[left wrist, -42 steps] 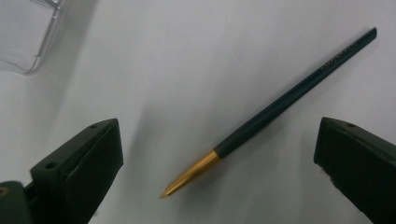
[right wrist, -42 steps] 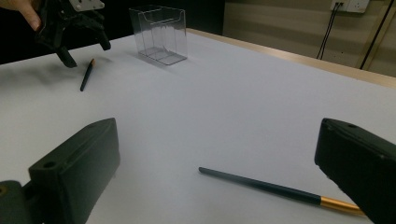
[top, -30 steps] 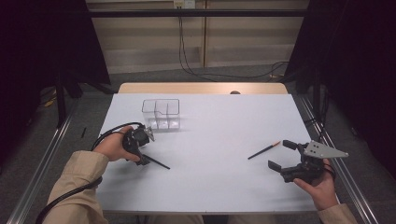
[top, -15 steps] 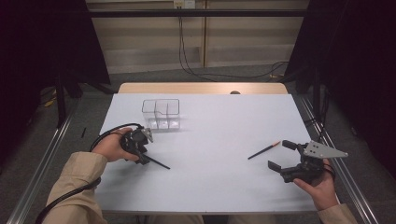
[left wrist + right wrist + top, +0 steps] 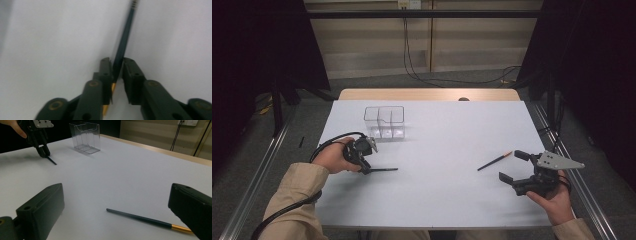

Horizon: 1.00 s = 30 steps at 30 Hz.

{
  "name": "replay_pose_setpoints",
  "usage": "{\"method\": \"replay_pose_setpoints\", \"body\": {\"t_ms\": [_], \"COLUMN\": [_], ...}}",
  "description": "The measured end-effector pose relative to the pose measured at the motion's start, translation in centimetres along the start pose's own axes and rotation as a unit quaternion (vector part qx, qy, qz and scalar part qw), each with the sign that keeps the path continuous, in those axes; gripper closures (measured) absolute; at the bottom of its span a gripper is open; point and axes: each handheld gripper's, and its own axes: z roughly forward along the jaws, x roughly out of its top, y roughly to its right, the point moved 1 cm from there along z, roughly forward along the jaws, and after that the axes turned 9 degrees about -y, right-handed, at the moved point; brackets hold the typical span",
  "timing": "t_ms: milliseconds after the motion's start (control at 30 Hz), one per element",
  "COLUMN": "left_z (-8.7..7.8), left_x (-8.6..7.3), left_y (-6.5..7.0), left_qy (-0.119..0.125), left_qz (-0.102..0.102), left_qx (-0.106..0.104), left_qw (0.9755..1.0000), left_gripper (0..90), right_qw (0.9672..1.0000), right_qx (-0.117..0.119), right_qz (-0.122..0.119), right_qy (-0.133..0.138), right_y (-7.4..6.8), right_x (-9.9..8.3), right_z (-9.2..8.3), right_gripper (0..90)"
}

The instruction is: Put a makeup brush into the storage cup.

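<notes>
A: Table (image 5: 437,190) first — white top, with a clear plastic box (image 5: 384,121) standing toward its far left, split into compartments.

B: And the claws?

A: Right gripper (image 5: 516,167) rests at the near right edge, jaws spread wide with nothing between them. A second pencil (image 5: 494,161) lies flat just ahead of it, apart from both jaws.

B: The left one?

A: Left gripper (image 5: 368,169) sits near the box, tipped down to the tabletop. Its jaws have just been closing — now pinched narrow around a dark pencil (image 5: 124,40), which sticks out beyond them along the table.
</notes>
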Motion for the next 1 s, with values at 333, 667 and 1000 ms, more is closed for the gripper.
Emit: {"method": "replay_pose_setpoints", "body": {"t_ms": [333,667,1000], "left_z": [0.0,-0.4,-1.3], "left_x": [0.0,0.3,1.5], "left_y": [0.2,0.4,0.7], "left_qy": [-0.002,0.003,0.011], "left_qz": [-0.017,-0.04,-0.032], "left_qx": [0.0,-0.01,-0.012], "left_qw": [0.9999,0.9991,0.9993], "left_gripper": [83.3,83.4,83.4], "right_qw": [1.0,1.0,1.0], "right_qx": [0.001,0.0,0.002], "right_qz": [0.003,0.001,0.001], "right_qy": [-0.004,-0.004,-0.006], "right_y": [0.1,0.0,0.0], "right_x": [-0.1,-0.1,0.0], "right_z": [0.2,0.1,0.1], "right_gripper": [0.0,0.0,0.0]}}
